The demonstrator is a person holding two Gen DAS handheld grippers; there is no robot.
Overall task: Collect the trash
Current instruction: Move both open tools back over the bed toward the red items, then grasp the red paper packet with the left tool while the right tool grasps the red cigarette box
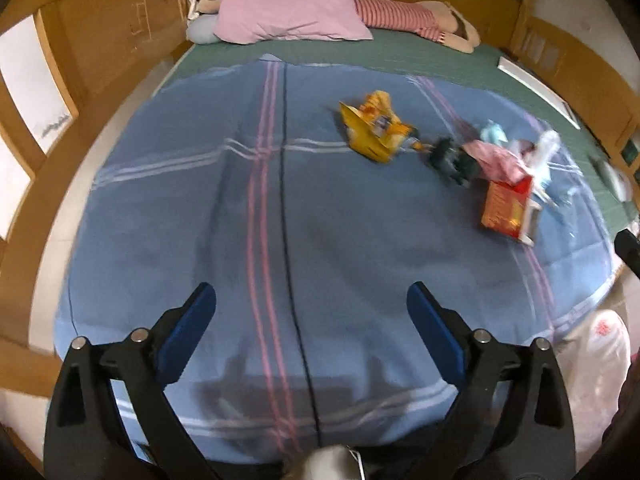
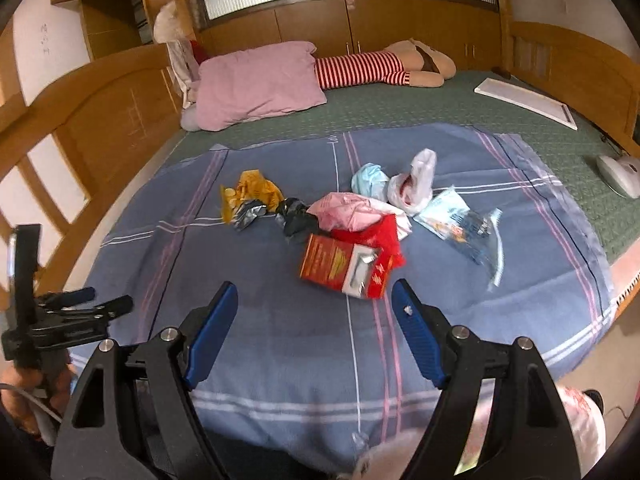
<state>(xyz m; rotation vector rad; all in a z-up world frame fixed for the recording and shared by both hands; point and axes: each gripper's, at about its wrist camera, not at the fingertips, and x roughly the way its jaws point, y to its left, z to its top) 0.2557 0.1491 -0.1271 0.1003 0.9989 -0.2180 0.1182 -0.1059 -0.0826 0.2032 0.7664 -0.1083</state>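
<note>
Trash lies scattered on a blue striped blanket. There is a yellow wrapper, a crumpled black bag, a pink bag and a red box. The right wrist view also shows a pale blue wad, a white plastic bag and a clear printed wrapper. My left gripper is open over bare blanket, well short of the trash. My right gripper is open, with the red box just beyond its fingertips.
A pink pillow and a striped stuffed doll lie at the head of the green mattress. A white board and a white device sit at the right. Wooden bed rails run along the left. A white-pink bag hangs near right.
</note>
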